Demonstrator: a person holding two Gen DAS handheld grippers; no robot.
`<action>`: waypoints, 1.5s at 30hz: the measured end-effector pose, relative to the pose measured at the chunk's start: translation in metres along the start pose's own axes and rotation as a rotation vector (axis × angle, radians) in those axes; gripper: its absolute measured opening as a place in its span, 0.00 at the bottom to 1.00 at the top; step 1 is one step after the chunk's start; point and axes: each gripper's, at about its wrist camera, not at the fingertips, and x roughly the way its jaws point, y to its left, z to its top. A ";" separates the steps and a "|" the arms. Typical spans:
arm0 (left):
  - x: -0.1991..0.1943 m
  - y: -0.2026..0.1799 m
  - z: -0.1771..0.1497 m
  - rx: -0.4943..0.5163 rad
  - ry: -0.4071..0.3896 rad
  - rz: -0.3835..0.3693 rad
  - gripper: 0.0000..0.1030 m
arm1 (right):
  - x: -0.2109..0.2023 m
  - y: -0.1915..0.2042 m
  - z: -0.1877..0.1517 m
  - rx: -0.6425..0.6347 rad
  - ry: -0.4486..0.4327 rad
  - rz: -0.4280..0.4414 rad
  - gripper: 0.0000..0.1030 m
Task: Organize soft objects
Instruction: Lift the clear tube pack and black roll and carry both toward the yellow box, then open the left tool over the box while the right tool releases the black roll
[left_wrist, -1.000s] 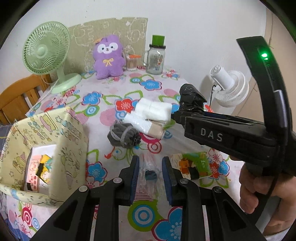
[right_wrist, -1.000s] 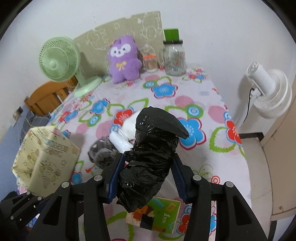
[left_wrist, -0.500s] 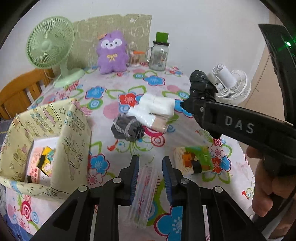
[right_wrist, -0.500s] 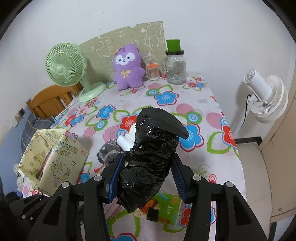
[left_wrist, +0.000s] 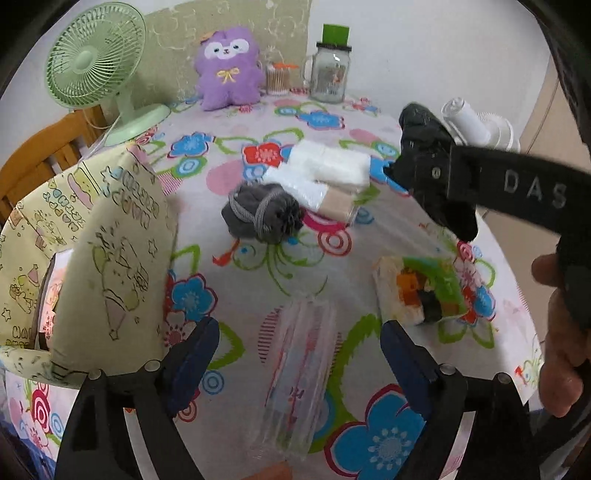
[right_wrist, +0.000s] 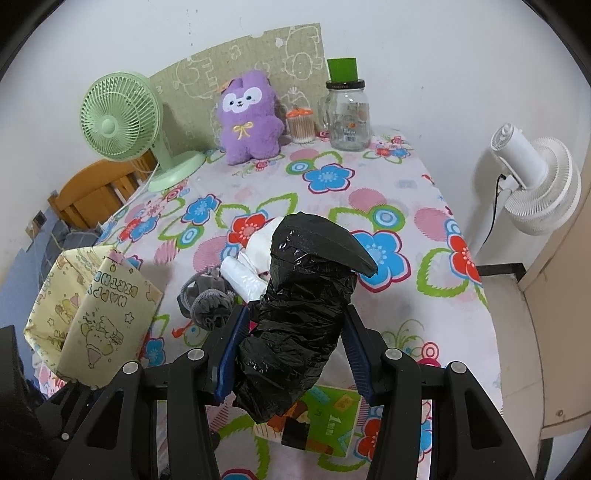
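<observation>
Left gripper (left_wrist: 299, 354) hangs above the table (left_wrist: 236, 266) with its jaws spread wide and nothing between them. Directly below the gap lies a clear packet (left_wrist: 299, 384), flat on the floral cloth. Left of it stands the yellow box (left_wrist: 110, 258); ahead sit a grey pouch (left_wrist: 262, 214) and white packs (left_wrist: 328, 170), touching. Right gripper (right_wrist: 293, 354) pinches a black bag roll (right_wrist: 303, 317), upright, held off the table. Under it lies a green packet (right_wrist: 325, 417). Far ahead of both, a purple plush (right_wrist: 247, 118) leans by the fan (right_wrist: 118, 118) and jar (right_wrist: 347, 110).
</observation>
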 end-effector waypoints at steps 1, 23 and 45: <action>0.003 -0.001 -0.002 0.012 0.011 0.001 0.90 | 0.000 0.000 0.000 0.000 0.000 0.001 0.52; -0.016 0.011 -0.002 -0.025 -0.024 -0.024 0.30 | -0.005 0.014 0.003 -0.021 -0.015 0.015 0.52; -0.090 0.058 0.018 -0.117 -0.199 0.060 0.31 | -0.055 0.096 0.025 -0.156 -0.135 0.139 0.53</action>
